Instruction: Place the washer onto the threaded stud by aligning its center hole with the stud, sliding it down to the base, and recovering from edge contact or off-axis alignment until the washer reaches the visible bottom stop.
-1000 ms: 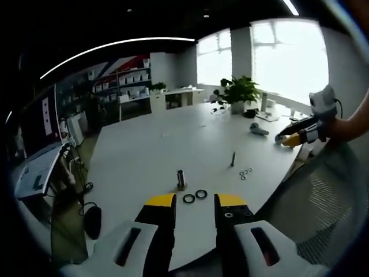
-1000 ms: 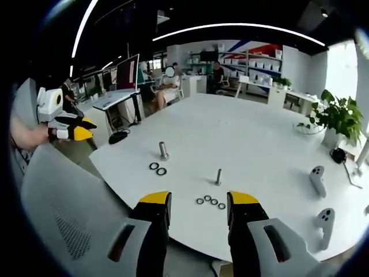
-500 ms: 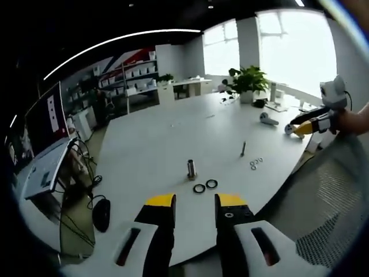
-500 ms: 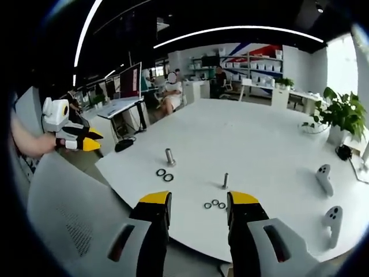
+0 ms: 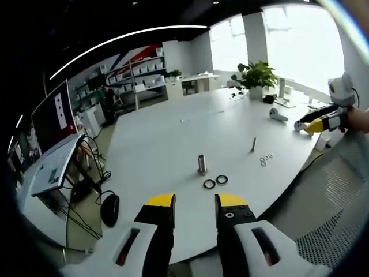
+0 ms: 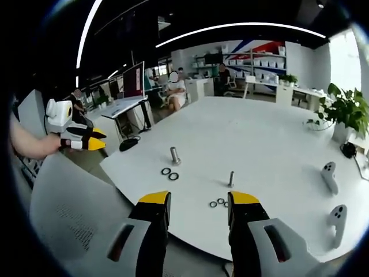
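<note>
Left gripper view: we log the left gripper (image 5: 195, 203) low in frame, jaws spread and empty, held off the near edge of the white counter (image 5: 161, 138). Ahead stands a thick stud (image 5: 202, 164) with two dark rings (image 5: 215, 182) lying flat just beside its base. Farther right stands a thin threaded stud (image 5: 253, 143), upright, with small washers (image 5: 266, 160) lying loose near it; their count is too fine to tell here. The right gripper (image 5: 320, 122) shows at the far right, beyond the counter edge. A black mouse (image 5: 109, 209) lies on a lower desk at left.

Right gripper view: we log the right gripper (image 6: 196, 202), jaws spread and empty. The thin threaded stud (image 6: 231, 178) is bare; the washers (image 6: 217, 202) lie on the counter (image 6: 259, 138) near its foot, one partly hidden by a jaw. Two white controllers (image 6: 329, 176) rest at right.
</note>
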`<state>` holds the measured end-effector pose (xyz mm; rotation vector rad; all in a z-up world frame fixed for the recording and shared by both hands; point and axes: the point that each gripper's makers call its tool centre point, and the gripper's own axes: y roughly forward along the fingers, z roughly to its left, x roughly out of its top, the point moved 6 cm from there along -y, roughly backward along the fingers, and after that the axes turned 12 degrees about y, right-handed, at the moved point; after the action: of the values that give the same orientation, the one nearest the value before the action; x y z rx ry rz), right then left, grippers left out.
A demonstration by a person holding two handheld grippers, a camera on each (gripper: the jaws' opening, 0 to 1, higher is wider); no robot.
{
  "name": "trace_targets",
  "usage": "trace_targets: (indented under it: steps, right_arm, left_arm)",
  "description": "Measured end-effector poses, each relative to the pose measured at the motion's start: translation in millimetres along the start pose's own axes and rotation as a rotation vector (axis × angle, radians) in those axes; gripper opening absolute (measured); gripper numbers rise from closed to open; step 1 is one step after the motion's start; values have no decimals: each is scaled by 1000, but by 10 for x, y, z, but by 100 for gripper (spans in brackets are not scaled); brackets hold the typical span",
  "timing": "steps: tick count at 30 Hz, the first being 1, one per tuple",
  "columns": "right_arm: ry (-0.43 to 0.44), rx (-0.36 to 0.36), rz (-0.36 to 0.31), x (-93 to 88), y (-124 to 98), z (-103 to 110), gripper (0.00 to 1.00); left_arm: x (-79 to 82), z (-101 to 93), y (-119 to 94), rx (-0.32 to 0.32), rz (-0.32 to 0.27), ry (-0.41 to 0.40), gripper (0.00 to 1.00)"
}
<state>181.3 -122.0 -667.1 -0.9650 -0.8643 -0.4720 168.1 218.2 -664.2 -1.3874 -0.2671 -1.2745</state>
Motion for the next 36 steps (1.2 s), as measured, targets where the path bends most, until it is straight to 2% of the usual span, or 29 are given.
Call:
trace_targets:
  steps: [5, 8, 12, 13, 14, 19, 24, 27, 29, 31, 36]
  right_arm:
    - [7, 2, -4, 9, 2, -1, 43]
    - [11, 4, -5, 8, 3, -1, 43]
    - [11, 4, 0, 10, 14, -7, 43]
    - [9, 3, 1, 9, 13, -6, 43]
    - [12, 3, 3, 7, 13, -8, 43]
    - [20, 0, 1, 13, 14, -16, 43]
    - [26, -5, 2, 11, 15, -24, 43]
    - [26, -8, 5, 4, 11, -27, 43]
    - [32, -12, 1, 8, 7, -36, 43]
    - [33, -15, -4, 15, 4, -42, 43]
    - [34, -19, -6, 14, 0, -50, 43]
  left_arm:
    - [-14, -27, 39, -17, 46, 37, 26]
    - [-17, -3, 32, -12, 37, 30, 27]
    - [-25, -1, 55, -27, 59, 30, 28]
    - [-29, -14, 61, -32, 68, 40, 27]
    - [-50, -5, 56, -28, 97, 88, 27]
    - [-14, -38, 66, -47, 83, 106, 29]
    - [-31, -69, 115, -80, 109, 130, 34]
    - [-125, -139, 141, -150, 187, 161, 35]
    - [-157, -142, 174, -169, 236, 211, 37]
    - [-125, -140, 226, -184, 231, 233, 37]
    - [-115, -108, 355, -228, 255, 221, 37]
